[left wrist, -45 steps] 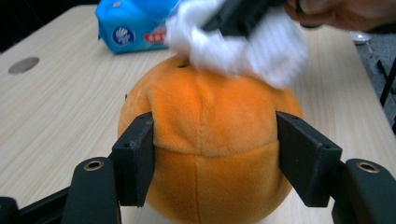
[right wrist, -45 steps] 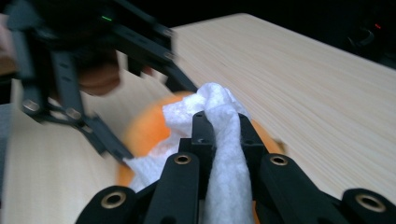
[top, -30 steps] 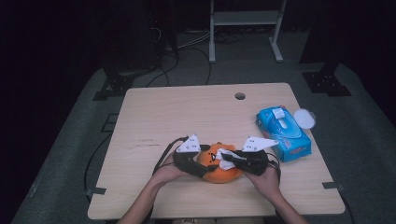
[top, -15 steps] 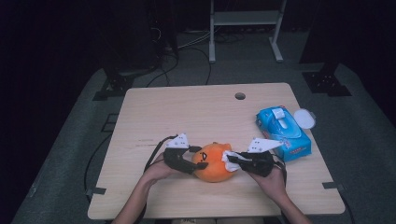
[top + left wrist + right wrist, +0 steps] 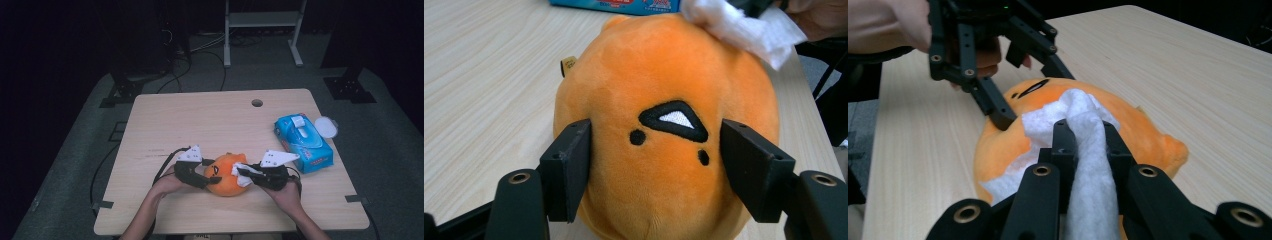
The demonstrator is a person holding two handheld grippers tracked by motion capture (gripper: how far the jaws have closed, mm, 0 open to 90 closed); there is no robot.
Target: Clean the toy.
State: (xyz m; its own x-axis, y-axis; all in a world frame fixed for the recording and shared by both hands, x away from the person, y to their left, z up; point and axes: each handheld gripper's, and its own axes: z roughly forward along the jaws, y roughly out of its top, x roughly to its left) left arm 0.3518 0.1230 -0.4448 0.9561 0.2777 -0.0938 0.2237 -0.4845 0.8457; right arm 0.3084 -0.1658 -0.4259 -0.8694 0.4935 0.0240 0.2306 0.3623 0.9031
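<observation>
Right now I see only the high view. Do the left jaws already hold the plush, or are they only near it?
Observer: They hold it. In the left gripper view the left gripper has one jaw on each side of the plush, pads against the fabric. The jaws have just been closing.
Operator: And the white thing on the other side?
Observer: A wipe, pinched in the right gripper and lying on the plush.
Operator: Which way does the face point?
Observer: Toward the left gripper: two dot eyes and a stitched mouth sit between its jaws.
</observation>
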